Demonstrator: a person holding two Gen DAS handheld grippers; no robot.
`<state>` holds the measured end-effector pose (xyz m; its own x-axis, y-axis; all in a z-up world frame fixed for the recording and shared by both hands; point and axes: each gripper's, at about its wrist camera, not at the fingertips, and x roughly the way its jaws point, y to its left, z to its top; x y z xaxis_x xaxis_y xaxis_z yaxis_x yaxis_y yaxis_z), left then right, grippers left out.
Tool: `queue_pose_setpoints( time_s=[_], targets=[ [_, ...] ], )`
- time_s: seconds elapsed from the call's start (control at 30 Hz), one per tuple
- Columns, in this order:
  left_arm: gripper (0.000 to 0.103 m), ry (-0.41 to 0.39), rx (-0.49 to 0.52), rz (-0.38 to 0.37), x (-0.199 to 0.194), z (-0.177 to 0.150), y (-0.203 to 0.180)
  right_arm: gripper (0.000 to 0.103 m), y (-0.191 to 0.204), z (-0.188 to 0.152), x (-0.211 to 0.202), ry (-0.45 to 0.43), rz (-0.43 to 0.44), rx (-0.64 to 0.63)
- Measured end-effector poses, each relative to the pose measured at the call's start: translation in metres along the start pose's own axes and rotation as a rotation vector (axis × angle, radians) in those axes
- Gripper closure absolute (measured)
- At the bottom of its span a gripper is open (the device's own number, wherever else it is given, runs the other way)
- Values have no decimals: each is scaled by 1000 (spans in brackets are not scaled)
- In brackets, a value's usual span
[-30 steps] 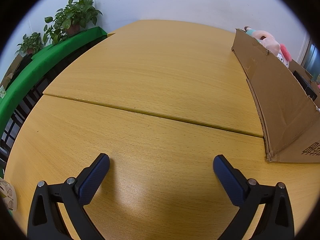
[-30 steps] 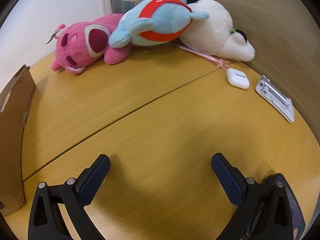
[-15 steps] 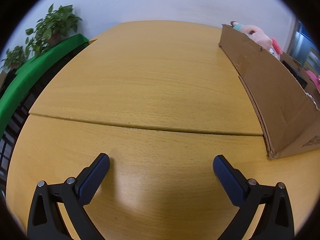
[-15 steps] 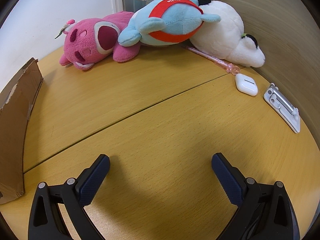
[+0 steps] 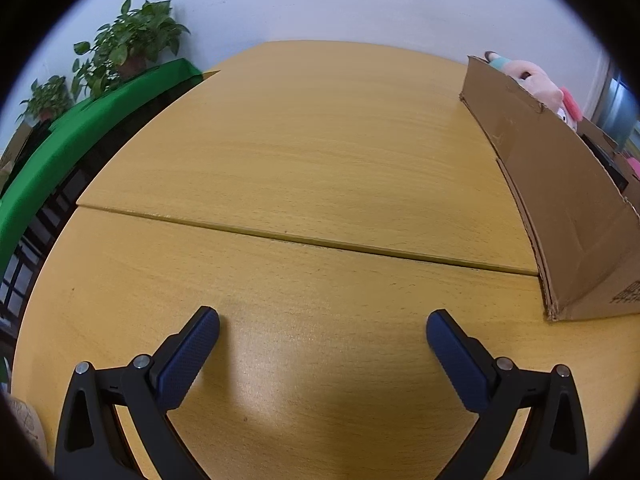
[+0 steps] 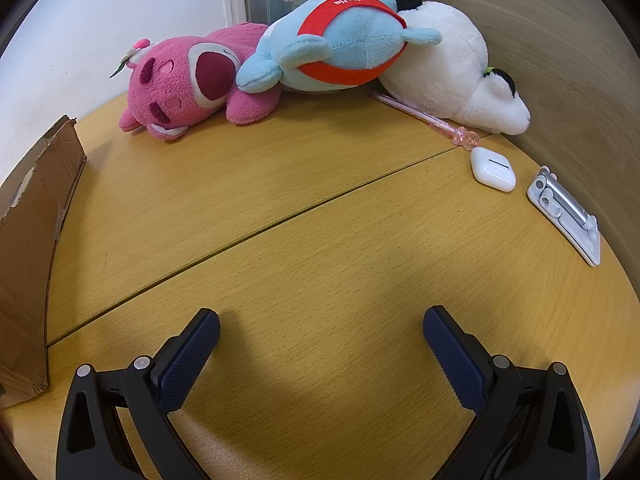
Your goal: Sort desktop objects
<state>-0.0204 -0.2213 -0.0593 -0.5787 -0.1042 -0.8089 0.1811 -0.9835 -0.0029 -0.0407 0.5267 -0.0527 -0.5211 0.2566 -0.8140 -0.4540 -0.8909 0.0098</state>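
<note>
White earbud case (image 6: 493, 169) beyond right fingers (image 6: 452, 350)

- wooden table (image 6: 320, 208): smooth, soft sheen
- cardboard box (image 5: 560, 184): matt, ragged edge
- pink plush bear (image 6: 180, 84): fleecy cloth
- earbud case (image 6: 493, 169): glossy white plastic
- folding stand (image 6: 566, 214): brushed metal look
- finger pads (image 6: 186, 360): textured dark blue

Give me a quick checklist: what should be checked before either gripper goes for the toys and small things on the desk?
1. Right gripper open, holding nothing: ok.
2. Left gripper open, holding nothing: ok.
3. Earbud case lying free, apart from the pink pen: ok.
4. Pink plush free to lift: not ok, the blue plush leans on it.
5. Room inside the cardboard box: cannot tell.
</note>
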Motion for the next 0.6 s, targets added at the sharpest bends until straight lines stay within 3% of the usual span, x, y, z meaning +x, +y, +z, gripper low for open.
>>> queue_pose_setpoints(
  time_s=[0.6],
  targets=[
    [0,-1,-1,1,0,-1,0,0,0,0,0,0,0,1]
  ],
)
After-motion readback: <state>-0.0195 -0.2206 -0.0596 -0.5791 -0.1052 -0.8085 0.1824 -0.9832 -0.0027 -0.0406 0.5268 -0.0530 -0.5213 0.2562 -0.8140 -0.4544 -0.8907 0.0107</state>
